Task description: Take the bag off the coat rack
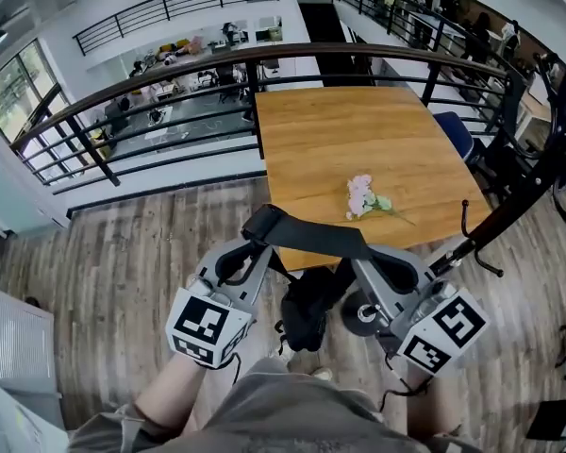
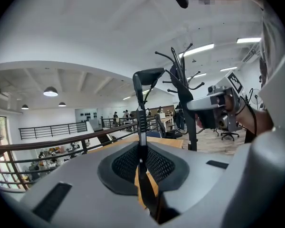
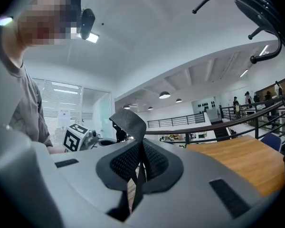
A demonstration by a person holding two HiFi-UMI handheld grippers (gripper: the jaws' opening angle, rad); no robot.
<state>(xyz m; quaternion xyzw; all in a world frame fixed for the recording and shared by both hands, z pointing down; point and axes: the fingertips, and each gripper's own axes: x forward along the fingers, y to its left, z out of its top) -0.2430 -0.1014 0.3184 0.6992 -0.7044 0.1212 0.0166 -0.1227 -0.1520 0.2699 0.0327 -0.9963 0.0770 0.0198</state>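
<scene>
A black bag (image 1: 307, 314) hangs by its wide black strap (image 1: 311, 239) below and between my two grippers, off the black coat rack (image 1: 519, 201) that stands to the right. The left gripper (image 1: 255, 239) is shut on the strap's left end, and the strap (image 2: 141, 108) rises as a thin band out of its closed jaws (image 2: 141, 163). My right gripper (image 1: 373, 258) is shut on the other end, where the strap (image 3: 130, 122) folds over just past its jaws (image 3: 137, 167). The rack's hooks (image 3: 256, 13) curve overhead at the right.
A wooden table (image 1: 358, 130) with a pink flower sprig (image 1: 361, 196) stands just ahead. Behind it a black railing (image 1: 170, 74) guards a drop to a lower floor. Wood floor (image 1: 123, 253) lies to the left, and a blue chair (image 1: 457, 132) stands by the table's right side.
</scene>
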